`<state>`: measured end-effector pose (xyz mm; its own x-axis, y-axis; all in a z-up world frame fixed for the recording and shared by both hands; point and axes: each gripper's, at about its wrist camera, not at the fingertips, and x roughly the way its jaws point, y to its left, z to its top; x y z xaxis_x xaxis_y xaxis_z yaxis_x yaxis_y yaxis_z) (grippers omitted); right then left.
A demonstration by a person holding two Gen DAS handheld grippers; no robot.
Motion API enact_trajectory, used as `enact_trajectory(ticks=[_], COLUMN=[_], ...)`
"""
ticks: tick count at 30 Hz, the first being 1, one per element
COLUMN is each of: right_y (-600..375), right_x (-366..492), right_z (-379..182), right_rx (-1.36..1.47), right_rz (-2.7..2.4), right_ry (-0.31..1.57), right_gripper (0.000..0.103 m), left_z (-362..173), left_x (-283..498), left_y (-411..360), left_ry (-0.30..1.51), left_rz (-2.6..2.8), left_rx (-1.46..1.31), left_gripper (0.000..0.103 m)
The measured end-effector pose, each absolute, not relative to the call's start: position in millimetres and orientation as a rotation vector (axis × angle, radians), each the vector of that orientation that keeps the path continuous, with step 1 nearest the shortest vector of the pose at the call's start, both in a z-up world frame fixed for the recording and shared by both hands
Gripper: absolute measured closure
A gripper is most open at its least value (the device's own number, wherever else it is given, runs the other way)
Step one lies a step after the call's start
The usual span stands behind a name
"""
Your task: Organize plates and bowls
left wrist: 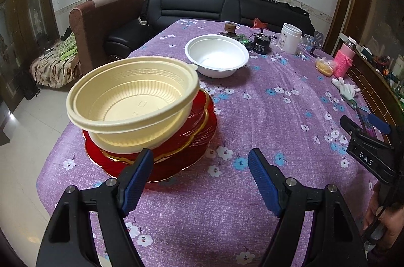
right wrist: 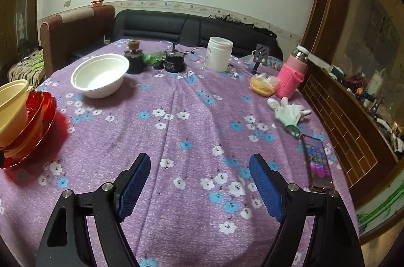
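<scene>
Left wrist: left gripper point(left wrist: 200, 161) agape (empty).

Matt cream plastic bowls point(left wrist: 131, 100) on glossy red plates point(left wrist: 176, 161), matt white bowl point(left wrist: 217, 56), printed cloth tablecloth point(left wrist: 265, 115).

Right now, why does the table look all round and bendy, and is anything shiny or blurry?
Left wrist view: the fisheye lens curves the table and darkens the corners; glare glints on the red plates, and all looks sharp. Right wrist view: same bending; the white bowl casts a soft shadow; the phone reflects light.
</scene>
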<state>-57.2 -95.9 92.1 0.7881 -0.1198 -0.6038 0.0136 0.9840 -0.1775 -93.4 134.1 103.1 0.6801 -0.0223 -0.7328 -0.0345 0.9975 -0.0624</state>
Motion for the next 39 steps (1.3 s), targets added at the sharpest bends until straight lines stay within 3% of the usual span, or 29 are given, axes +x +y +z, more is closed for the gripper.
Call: enact_trajectory(ticks=[28,39], right_y=[-94.7,-93.5], right_x=[-53.9,4.9], right_z=[87.5,105.0], right_rx=[-0.194,0.037], right_rz=[-0.066,0.207], right_ry=[0.695,0.773], right_gripper=[0.019,0.019], left_z=[98.1,170.0], left_x=[-88.8,-5.3], left_y=[127.3,179.2], left_ry=[0.858,0.932], left_rz=[-0.021,-0.099], left_rx=[-0.058,-0.167], left_gripper=[0.026,0.025])
